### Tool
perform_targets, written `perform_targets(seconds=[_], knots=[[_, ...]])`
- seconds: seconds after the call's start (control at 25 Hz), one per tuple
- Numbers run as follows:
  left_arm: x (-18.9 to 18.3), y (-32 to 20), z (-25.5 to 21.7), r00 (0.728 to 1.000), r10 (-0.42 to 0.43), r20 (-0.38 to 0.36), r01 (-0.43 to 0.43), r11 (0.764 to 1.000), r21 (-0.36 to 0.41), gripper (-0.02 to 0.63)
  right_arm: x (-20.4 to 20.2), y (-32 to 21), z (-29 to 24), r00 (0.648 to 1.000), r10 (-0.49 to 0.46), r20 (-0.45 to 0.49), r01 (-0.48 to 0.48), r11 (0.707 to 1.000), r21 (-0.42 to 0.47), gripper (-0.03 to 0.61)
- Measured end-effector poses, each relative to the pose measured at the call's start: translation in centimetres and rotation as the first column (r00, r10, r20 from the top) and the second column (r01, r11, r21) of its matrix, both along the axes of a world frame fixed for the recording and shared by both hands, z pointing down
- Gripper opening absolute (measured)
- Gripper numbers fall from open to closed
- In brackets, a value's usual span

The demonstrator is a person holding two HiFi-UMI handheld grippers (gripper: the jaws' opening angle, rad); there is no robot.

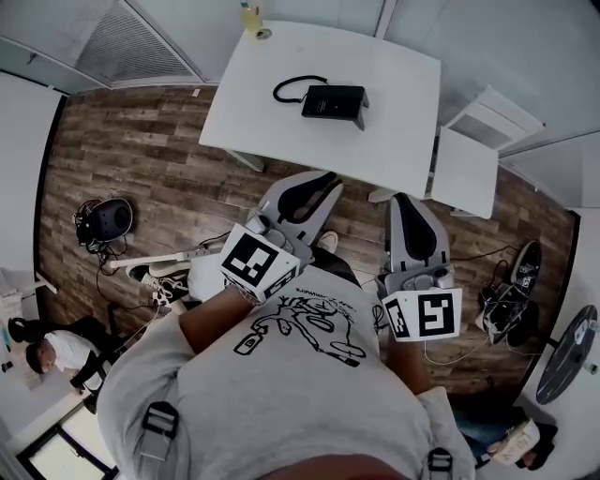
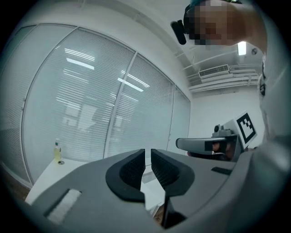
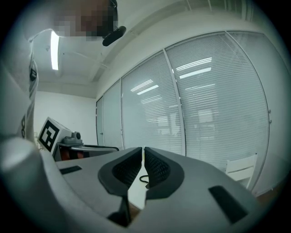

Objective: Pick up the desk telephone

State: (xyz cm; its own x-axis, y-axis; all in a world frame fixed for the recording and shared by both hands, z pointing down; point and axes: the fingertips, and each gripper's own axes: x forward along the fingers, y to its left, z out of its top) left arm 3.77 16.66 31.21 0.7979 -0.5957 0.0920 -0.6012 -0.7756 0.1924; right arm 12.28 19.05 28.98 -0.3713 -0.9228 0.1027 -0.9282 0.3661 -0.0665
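**A:** While both sets of jaws stand pressed together with nothing between them, how would either gripper take the telephone?

**B:** It wouldn't. The left gripper and the right gripper both hang short of the table's near edge, over the floor. The telephone lies well apart from them, on the table top toward its far side. If they arrive closed like this, I think they only shove it.

**A:** And it slides?

**B:** Likely. The table top looks smooth, and the black body looks light enough to skate toward the table's far edge, where a bottle stands at the corner.

**A:** What about the cord?

**B:** It loops on the table just left of the telephone. A jaw could hook it. Or it could drag as the telephone lifts and tug the handset loose. I cannot tell whether the handset sits firmly.

**A:** Anything at the table's near edge?

**B:** Both grippers point roughly level. By my guess, a low approach could knock that edge before the jaws open.
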Motion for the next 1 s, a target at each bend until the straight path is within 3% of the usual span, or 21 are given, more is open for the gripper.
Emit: perform_targets(seconds=[0.52, 1.0], knots=[[2.2, -6.6, 1.2, 0.999, -0.029, 0.015, 0.029, 0.999, -0.023, 0.04, 1.6, -6.5, 1.1, 0.999, -0.05, 0.005, 0.05, 0.999, -0.014, 0.015], [-2.4, -19.9, 0.5, 0.998, -0.053, -0.02, 0.053, 0.999, -0.001, 0.04, -3.3, -20.1, -0.4, 0.995, -0.09, -0.037, 0.091, 0.996, 0.024, 0.015]])
